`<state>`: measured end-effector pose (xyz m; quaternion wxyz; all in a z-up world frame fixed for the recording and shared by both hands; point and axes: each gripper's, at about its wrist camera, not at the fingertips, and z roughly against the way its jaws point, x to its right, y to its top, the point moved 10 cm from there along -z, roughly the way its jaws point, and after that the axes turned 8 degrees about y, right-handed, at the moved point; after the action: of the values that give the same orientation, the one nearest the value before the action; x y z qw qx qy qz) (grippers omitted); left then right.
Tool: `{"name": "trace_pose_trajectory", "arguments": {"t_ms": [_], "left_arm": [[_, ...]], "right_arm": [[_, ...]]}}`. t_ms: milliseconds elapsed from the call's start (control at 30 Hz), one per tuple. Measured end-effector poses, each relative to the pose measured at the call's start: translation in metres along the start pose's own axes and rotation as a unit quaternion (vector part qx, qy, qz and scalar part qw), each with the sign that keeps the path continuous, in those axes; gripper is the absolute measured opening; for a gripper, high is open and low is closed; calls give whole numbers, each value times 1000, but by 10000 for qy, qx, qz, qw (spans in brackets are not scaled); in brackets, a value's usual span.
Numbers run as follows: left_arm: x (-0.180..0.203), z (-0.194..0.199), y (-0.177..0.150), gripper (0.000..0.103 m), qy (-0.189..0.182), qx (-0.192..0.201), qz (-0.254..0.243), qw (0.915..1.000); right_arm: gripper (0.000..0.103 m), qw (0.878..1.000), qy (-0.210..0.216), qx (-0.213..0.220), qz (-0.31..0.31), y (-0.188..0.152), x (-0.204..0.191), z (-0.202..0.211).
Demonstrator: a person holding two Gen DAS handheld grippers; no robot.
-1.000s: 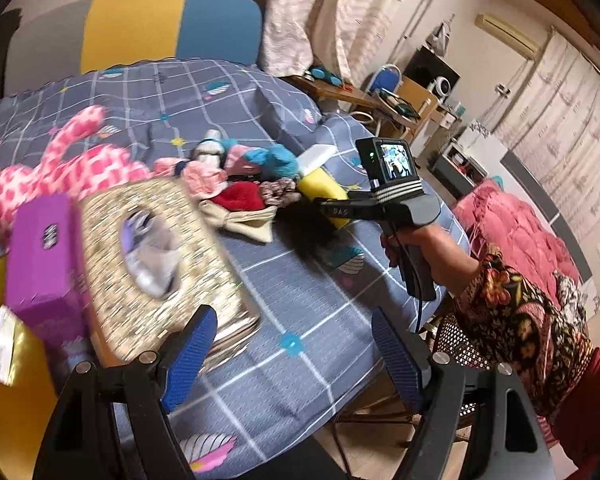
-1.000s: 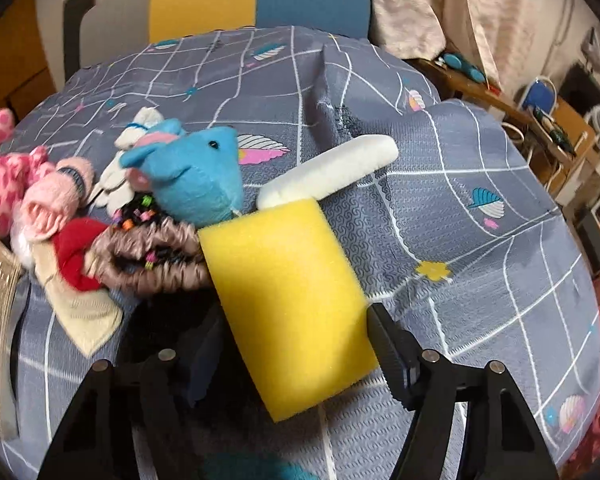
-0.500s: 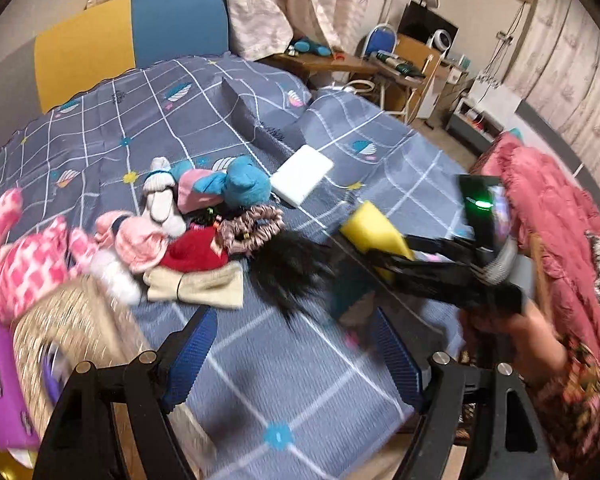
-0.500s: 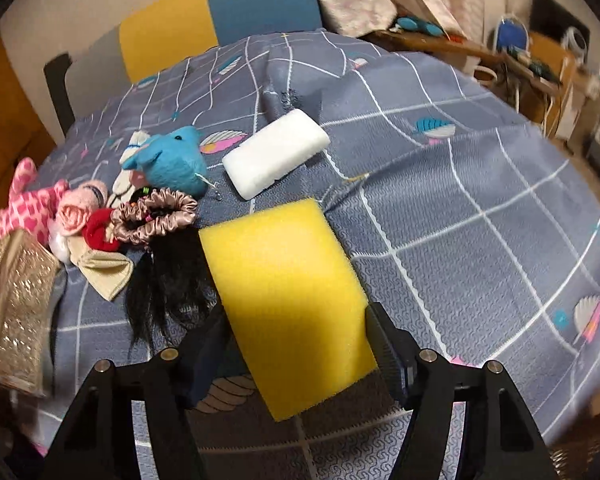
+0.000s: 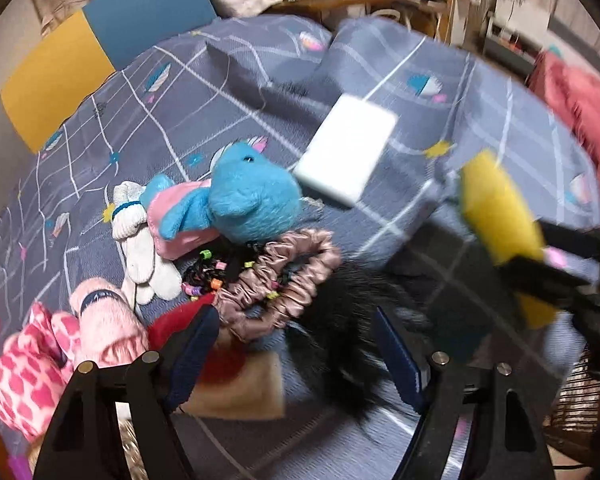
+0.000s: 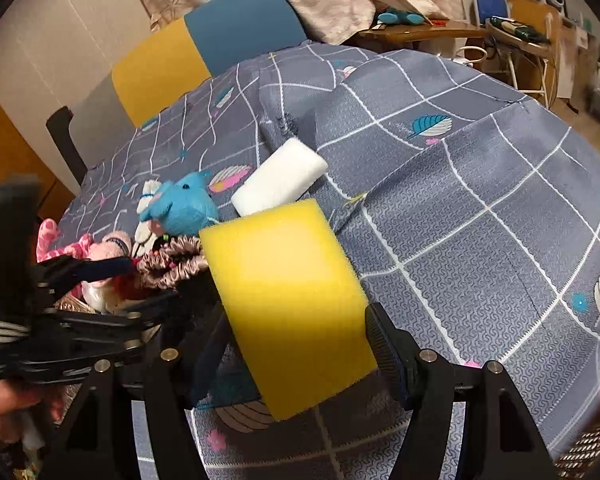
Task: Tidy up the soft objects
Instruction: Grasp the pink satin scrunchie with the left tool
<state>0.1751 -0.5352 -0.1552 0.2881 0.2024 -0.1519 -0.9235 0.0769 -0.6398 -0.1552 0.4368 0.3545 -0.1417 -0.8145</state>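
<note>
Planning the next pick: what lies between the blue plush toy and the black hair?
In the left wrist view, a pink satin scrunchie lies between the blue plush toy and the black hair.

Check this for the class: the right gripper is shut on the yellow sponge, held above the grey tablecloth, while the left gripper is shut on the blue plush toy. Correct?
Not quite. The left gripper is open and holds nothing; the blue plush toy lies on the grey tablecloth, as the left wrist view shows. The right gripper is indeed shut on the yellow sponge.
</note>
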Motion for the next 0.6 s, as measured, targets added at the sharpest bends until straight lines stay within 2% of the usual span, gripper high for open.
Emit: {"name": "trace_pose_trajectory", "arguments": {"t_ms": [100, 133, 200, 267, 433, 600], "left_arm": [[0, -13, -1, 76, 43, -111, -76, 9999], [-1, -16, -2, 70, -3, -140, -50, 9999], [-3, -22, -4, 55, -16, -228, 5, 9997], [-3, -25, -7, 29, -82, -267, 8, 9996], [-3, -21, -13, 24, -159, -229, 42, 9996], [-5, 7, -17, 20, -442, -19, 448, 9980]], "right_arm": [[68, 9999, 27, 4, -106, 1, 2, 1], [68, 9999, 33, 3, -136, 2, 4, 1], [69, 9998, 35, 4, -184, 2, 5, 1], [69, 9998, 34, 34, -205, 3, 6, 2], [69, 9997, 22, 47, -238, 3, 8, 2], [69, 9997, -13, 54, -218, 3, 9, 2]]}}
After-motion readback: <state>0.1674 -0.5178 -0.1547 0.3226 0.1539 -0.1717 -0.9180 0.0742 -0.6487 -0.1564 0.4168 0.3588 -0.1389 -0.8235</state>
